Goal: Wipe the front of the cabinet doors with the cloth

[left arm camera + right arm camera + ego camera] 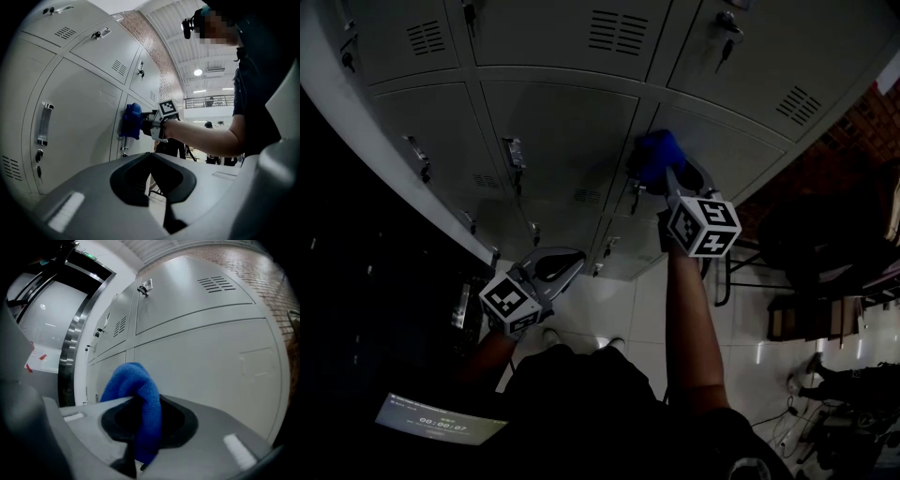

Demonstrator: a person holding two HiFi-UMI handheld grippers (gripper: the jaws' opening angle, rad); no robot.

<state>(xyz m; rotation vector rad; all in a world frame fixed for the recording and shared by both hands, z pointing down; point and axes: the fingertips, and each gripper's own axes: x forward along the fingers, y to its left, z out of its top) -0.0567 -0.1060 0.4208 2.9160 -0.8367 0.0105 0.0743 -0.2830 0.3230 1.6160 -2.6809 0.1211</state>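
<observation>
Right gripper (143,437) jaws pinching blue cloth (133,385), cloth against grey locker door (572,141), left gripper (159,187) jaws pressed together on nothing, held low, apart from that door.

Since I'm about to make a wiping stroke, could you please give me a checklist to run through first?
1. Cloth held in right gripper: ok.
2. Cloth against door: ok.
3. Left gripper empty, shut, off the doors: ok.
4. Downward stroke free of handle: not ok, handle sits just below cloth.
5. Door's cleanliness: cannot tell.
</observation>
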